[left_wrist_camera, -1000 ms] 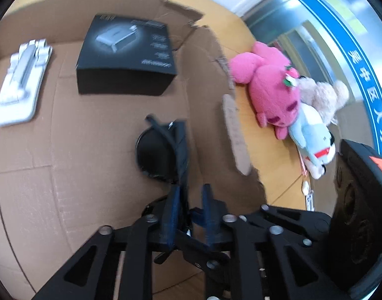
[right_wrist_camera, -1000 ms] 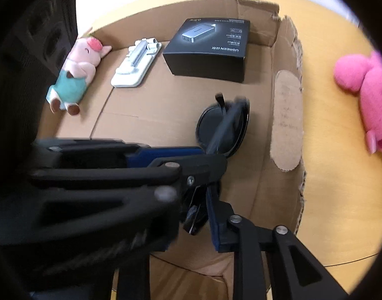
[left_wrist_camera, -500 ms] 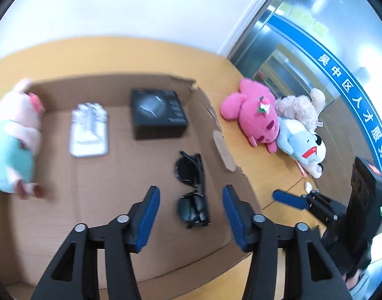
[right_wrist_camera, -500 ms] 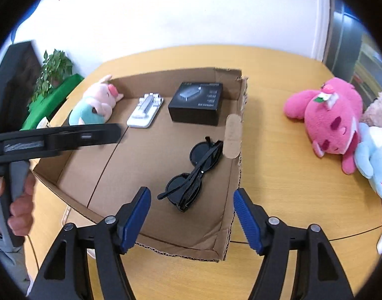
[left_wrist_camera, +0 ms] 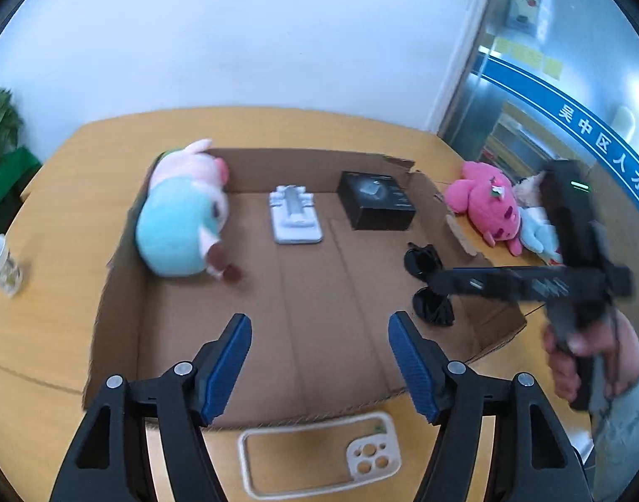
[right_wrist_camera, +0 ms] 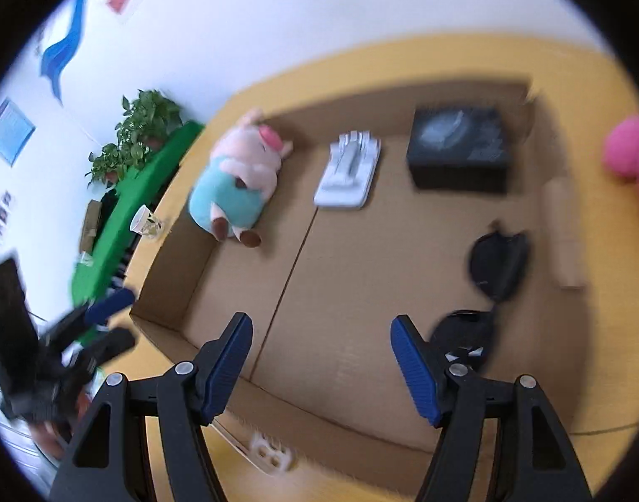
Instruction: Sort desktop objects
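I get bright, even indoor light and soft shadows. Fisheye bending darkens my edges. The right wrist view smears badly; my left gripper (left_wrist_camera: 319, 359) stays crisp.

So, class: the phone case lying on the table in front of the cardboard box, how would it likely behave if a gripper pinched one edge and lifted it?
The phone case is an open frame with no phone inside, so it is probably light. Its thin rim may flex or twist when pinched. Lying flat, it should slide, not roll.
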